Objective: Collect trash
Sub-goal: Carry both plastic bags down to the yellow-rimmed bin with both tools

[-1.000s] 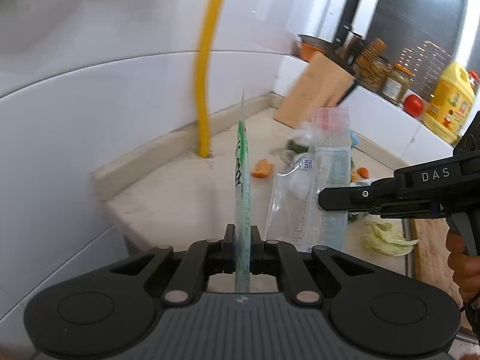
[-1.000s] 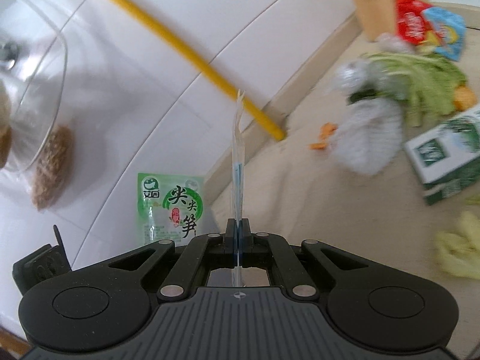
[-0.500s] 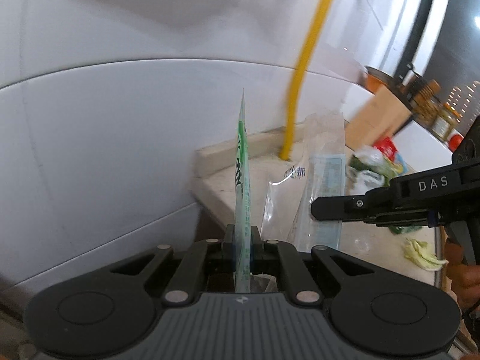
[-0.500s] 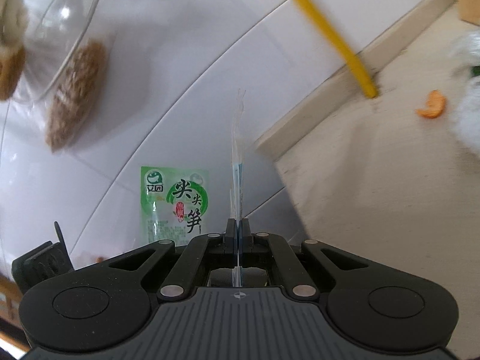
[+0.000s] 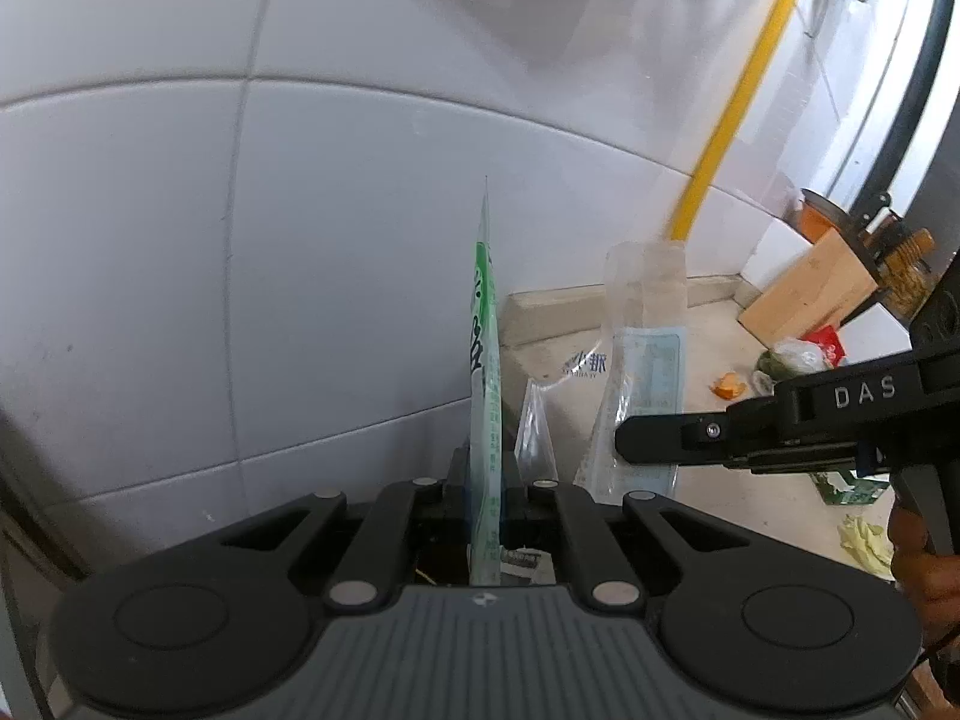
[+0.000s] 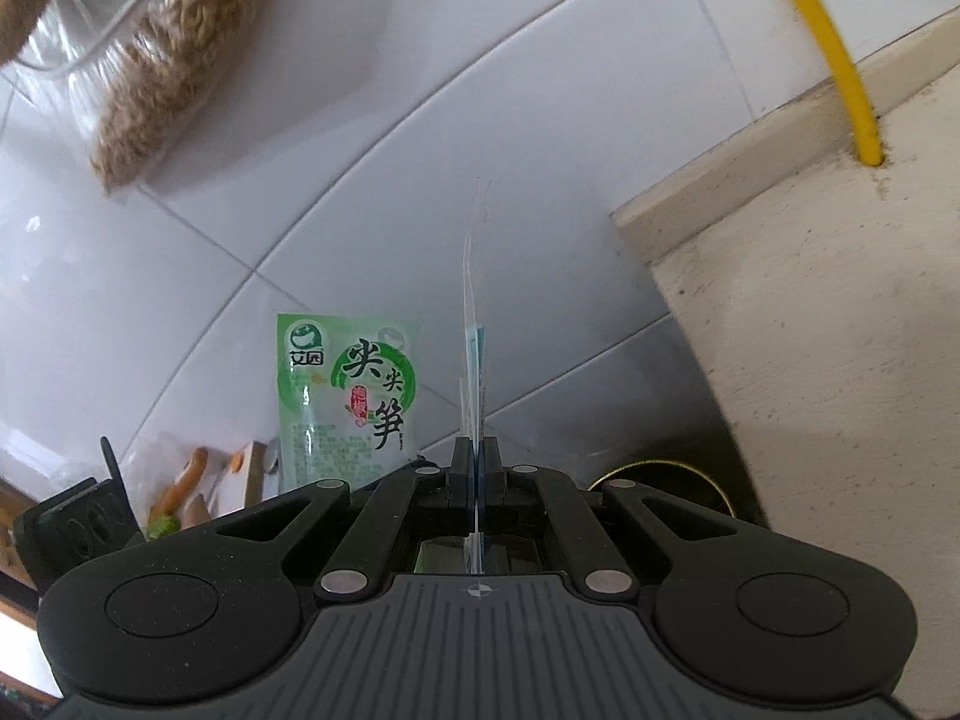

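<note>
My left gripper [image 5: 486,468] is shut on a green snack wrapper [image 5: 485,372], seen edge-on and standing upright between its fingers. The same green wrapper [image 6: 345,396] shows its printed face in the right wrist view. My right gripper [image 6: 477,462] is shut on a clear plastic bag with a blue label [image 6: 474,324], also edge-on. In the left wrist view that clear bag [image 5: 645,360] hangs from the right gripper [image 5: 624,438], which reaches in from the right. Both wrappers hang past the counter's left end, in front of the white tiled wall.
The beige counter [image 6: 840,330] ends at right, with a yellow pipe [image 6: 840,54] rising from it. More scraps lie further along: orange peel [image 5: 729,385], a red packet [image 5: 825,345], cabbage leaves [image 5: 864,543]. A dark round rim [image 6: 660,480] sits below the counter end.
Both grippers have swung left along the counter with their wrappers still held, from over the counter top to past its left end. The trash pile has slid off to the right.
</note>
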Motion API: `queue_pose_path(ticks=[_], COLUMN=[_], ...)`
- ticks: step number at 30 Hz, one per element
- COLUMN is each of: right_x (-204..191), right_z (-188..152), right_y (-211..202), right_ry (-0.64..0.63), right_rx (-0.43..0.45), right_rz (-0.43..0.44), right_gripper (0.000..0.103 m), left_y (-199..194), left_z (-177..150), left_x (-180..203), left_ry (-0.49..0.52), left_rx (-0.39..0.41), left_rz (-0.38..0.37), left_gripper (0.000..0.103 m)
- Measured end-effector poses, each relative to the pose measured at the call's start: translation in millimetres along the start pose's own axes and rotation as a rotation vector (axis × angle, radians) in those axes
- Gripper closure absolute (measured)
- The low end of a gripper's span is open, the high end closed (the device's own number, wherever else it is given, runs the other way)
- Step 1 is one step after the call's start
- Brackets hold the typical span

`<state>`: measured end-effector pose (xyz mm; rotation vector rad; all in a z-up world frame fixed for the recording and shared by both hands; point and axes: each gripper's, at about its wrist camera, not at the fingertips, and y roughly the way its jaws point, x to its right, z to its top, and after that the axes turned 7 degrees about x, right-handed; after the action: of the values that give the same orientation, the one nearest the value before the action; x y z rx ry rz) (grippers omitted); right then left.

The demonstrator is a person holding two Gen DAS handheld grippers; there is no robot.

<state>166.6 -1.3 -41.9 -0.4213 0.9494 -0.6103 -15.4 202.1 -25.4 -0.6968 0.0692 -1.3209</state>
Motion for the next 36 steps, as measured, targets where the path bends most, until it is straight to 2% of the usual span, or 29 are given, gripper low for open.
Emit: queue_pose_path(ticks=[13,26,36], right_x=[-11,-1,12], right_z=[-10,-18,-26], right_y=[29,56,68], right_ry=[-0.021,-0.018,-0.01], right_rx=[-0.057,-0.116,-0.155], right_rz=[-0.074,-0.15,-0.178], right_gripper=[0.102,0.102,0.102], left_y=[13,44,64], left_z=[-5,-16,-25], left_x=[-18,-25,-26], left_ry=[-0.027,-0.013,0.001], left_rx=[-0.047,-0.146,-0.219], left_rz=[0.026,0.1,0.144], left_gripper=[0.099,0.099,0.099])
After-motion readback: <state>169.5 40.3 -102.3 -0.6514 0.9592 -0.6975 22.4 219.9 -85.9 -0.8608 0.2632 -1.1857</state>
